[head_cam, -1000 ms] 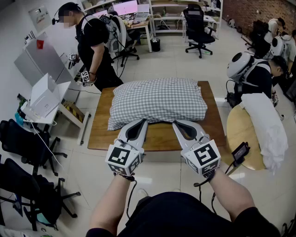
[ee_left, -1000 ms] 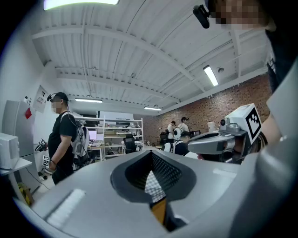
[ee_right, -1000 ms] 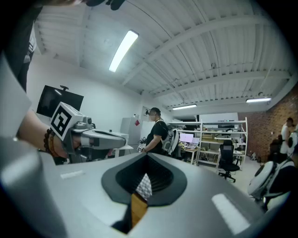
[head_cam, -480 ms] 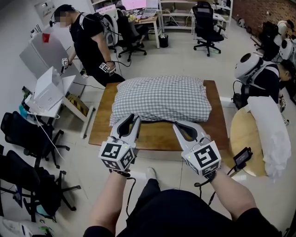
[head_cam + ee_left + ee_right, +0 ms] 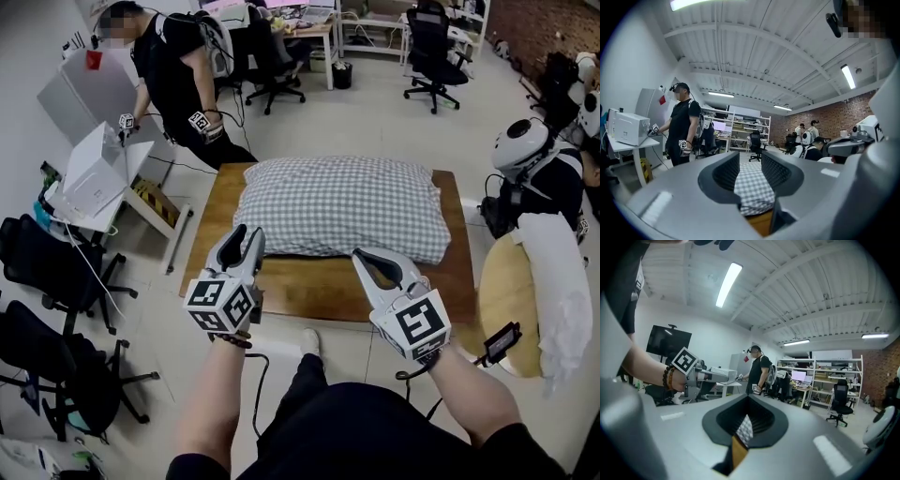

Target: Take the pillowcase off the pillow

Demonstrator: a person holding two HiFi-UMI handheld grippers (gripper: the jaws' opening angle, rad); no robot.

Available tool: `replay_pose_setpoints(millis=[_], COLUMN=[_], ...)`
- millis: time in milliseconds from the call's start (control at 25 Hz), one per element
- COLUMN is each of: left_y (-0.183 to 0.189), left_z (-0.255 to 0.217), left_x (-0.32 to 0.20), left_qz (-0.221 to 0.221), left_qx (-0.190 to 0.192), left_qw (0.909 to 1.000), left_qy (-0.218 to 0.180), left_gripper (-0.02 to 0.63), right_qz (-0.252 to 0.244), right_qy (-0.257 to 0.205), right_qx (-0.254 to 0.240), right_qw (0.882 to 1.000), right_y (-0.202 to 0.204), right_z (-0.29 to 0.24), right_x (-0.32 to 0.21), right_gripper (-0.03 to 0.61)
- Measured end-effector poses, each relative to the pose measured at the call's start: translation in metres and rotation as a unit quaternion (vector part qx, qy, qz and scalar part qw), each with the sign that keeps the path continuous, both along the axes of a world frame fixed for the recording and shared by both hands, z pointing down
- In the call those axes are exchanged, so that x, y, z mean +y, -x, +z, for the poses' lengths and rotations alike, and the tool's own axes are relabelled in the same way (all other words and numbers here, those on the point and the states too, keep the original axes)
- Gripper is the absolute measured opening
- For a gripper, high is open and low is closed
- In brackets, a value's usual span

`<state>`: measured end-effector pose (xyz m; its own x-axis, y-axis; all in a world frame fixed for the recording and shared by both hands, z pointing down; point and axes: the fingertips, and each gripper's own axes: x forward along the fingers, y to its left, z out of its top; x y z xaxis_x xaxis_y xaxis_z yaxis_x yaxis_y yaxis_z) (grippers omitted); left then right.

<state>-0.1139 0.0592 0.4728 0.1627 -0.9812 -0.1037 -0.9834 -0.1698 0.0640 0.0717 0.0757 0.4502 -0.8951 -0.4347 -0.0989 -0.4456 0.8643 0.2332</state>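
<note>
Checked pillowcase (image 5: 342,211) still covers the pillow (image 5: 394,192) on the table (image 5: 309,291). Left gripper (image 5: 247,234) has swung toward its near-left corner, jaws just opening, empty, likely to grab; right gripper (image 5: 361,255) is closed, empty.

Right gripper (image 5: 749,397) is sitting mid-frame with its jaws pressed together. A sliver of checkered pillow (image 5: 746,429) and wooden table (image 5: 736,452) is peeking through just below the tips.

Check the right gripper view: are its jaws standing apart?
No, the right gripper has its jaws closed tip to tip with nothing held; only a sliver of the checked pillow shows beyond them.
</note>
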Motion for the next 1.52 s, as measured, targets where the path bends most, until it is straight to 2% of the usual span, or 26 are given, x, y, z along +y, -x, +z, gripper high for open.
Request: replay_pose_setpoints(millis=[400,600,800,880,960,1000,1120,1160,1280,1400,1520], left_y=[0.167,0.231,0.286,0.302,0.314,0.32,0.335,0.341,0.36,0.38,0.38], left_z=[0.025,0.051,0.087,0.1,0.115,0.122,0.144,0.15,0.171,0.196,0.203], left_x=[-0.113,-0.171,-0.219,-0.236,-0.252,-0.258,-0.277,-0.283,-0.3,-0.315,-0.332], left_qz=[-0.028,-0.028,-0.022,-0.016,-0.009,-0.005,0.007,0.011,0.021,0.029,0.064], left_qx=[0.064,0.089,0.119,0.13,0.145,0.155,0.189,0.202,0.245,0.275,0.306], left_qw=[0.996,0.9907,0.9817,0.9776,0.9726,0.9696,0.9592,0.9551,0.9411,0.928,0.9172], left_qy=[0.055,0.099,0.147,0.164,0.181,0.189,0.21,0.216,0.232,0.249,0.247], left_gripper=[0.148,0.159,0.176,0.182,0.191,0.196,0.205,0.209,0.221,0.241,0.258], right_qz=[0.004,0.009,0.016,0.026,0.043,0.046,0.03,0.028,0.037,0.033,0.033], right_qy=[0.023,0.039,0.038,0.077,0.137,0.139,0.065,0.059,0.095,0.071,0.071], right_qx=[0.026,0.043,0.055,0.07,0.095,0.097,0.074,0.072,0.09,0.086,0.09], right_qw=[0.999,0.998,0.998,0.994,0.985,0.984,0.995,0.995,0.991,0.993,0.993], right_y=[0.13,0.188,0.24,0.253,0.264,0.27,0.29,0.295,0.311,0.329,0.338], right_z=[-0.012,-0.02,-0.032,-0.027,-0.02,-0.02,-0.029,-0.029,-0.024,-0.025,-0.024], right_x=[-0.106,-0.157,-0.195,-0.206,-0.214,-0.219,-0.24,-0.246,-0.257,-0.271,-0.283], right_gripper=[0.0,0.0,0.0,0.0,0.0,0.001,0.0,0.002,0.0,0.0,0.001])
